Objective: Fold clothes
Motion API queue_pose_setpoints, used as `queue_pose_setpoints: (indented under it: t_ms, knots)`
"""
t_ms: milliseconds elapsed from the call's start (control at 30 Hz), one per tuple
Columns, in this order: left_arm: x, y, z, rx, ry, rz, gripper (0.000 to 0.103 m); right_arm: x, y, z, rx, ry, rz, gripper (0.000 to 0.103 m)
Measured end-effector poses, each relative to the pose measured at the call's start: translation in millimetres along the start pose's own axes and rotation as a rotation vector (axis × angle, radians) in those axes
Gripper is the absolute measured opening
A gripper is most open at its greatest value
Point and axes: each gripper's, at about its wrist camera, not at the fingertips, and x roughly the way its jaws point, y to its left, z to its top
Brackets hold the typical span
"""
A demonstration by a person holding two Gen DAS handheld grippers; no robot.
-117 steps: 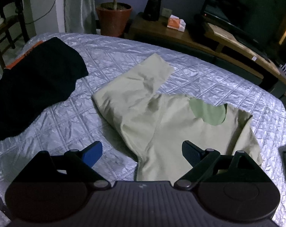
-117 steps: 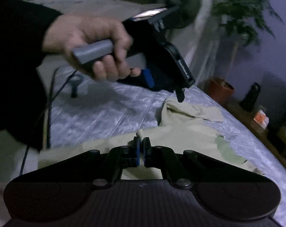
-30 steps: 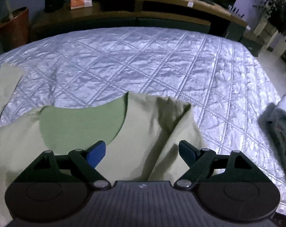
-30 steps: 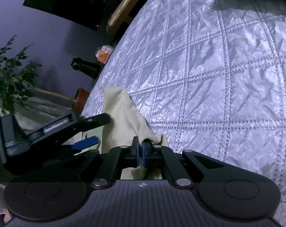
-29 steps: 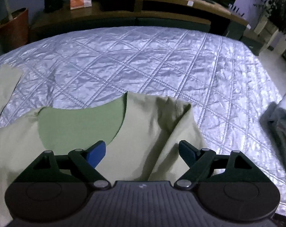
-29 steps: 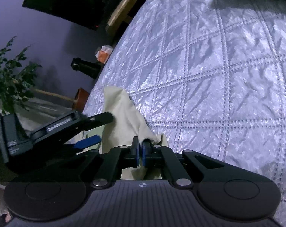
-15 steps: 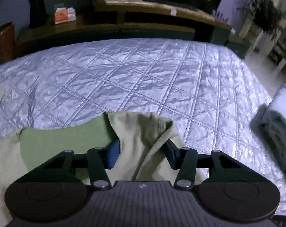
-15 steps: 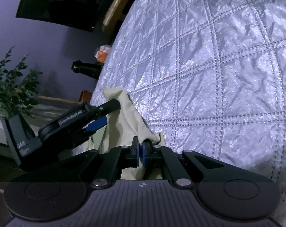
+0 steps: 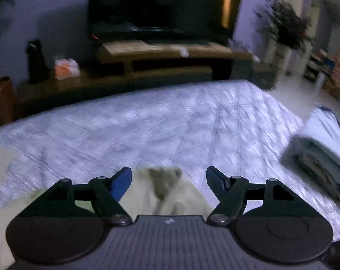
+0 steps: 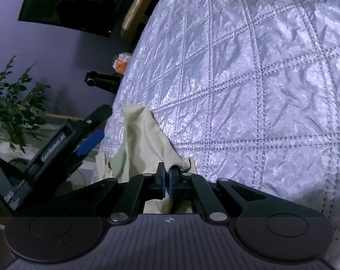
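Silvery quilted bedspread [image 10: 248, 94] carries the pale green shirt [image 10: 145, 139], part of which is drawn up in a peak at the near edge of the bed beside the two grippers. A stack of folded laundry [image 9: 320, 157] sits well apart at the bed's right side.

The left gripper [image 9: 168, 177] has just been opening its jaws again: half a second ago they had narrowed around the shirt's shoulder fold, and now its fingers [image 9: 122, 180] stand apart with the cloth lying loose between them, unpinched. That grab looks to have failed or been abandoned, so the fold probably needs a fresh pinch on this side.

The right gripper [image 10: 166, 180] stays clamped on the shirt's edge, fingers together, as it was a second ago.
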Motion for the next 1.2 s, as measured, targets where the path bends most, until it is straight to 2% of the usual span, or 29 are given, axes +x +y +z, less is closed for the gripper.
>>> queue_pose_setpoints:
  t_ms: [167,300,400,467,500,567,667,800,967,1033,1100,1167,1200]
  knots:
    - [16.5,-10.2,-10.9,0.064,0.1,-0.028,0.064,-0.2,-1.1,-0.3,0.0,0.002,0.002,0.002]
    - [20.9,-6.5,-9.6,0.036,0.086,-0.046,0.063,-0.3,0.7,-1.0,-0.009,0.001,-0.002,0.002]
    - [30.4,-0.5,-0.8,0.005,0.105,-0.05,0.059,-1.2,0.8,-0.6,-0.009,0.001,-0.002,0.001]
    - [40.0,6.0,3.1,-0.028,0.135,-0.036,0.044,-1.8,0.0,0.1,-0.009,0.003,-0.001,0.001]
    - [44.7,9.2,3.8,-0.047,0.151,-0.028,0.041,-2.1,-0.2,0.3,-0.01,0.004,-0.001,0.001]
    - [47.4,12.9,5.7,-0.066,0.153,-0.017,0.026,-2.8,0.0,0.3,-0.011,0.004,-0.002,0.001]
    - [52.0,19.0,13.6,-0.106,0.179,0.009,0.01,-4.0,0.2,0.1,-0.011,0.003,-0.003,0.001]
    - [58.2,11.9,18.9,-0.087,0.176,0.053,0.006,-6.1,0.1,-0.5,-0.012,0.003,-0.006,0.001]
    - [60.9,13.1,21.1,-0.167,0.155,0.037,0.005,-8.4,-0.4,-1.3,-0.016,-0.001,-0.009,0.001]
    - [65.7,25.7,26.4,-0.25,0.174,-0.009,0.006,-9.1,-0.4,-2.1,-0.022,-0.003,-0.012,0.0]
    - [69.3,33.9,30.0,-0.291,0.185,-0.015,0.007,-9.7,0.0,-3.3,-0.024,-0.005,-0.015,0.0]
    - [70.0,34.8,32.0,-0.302,0.179,-0.008,0.01,-9.9,0.6,-3.6,-0.03,-0.006,-0.02,0.0]
    - [69.1,39.1,31.6,-0.345,0.163,-0.011,0.013,-10.0,1.3,-3.9,-0.037,-0.006,-0.024,0.0]
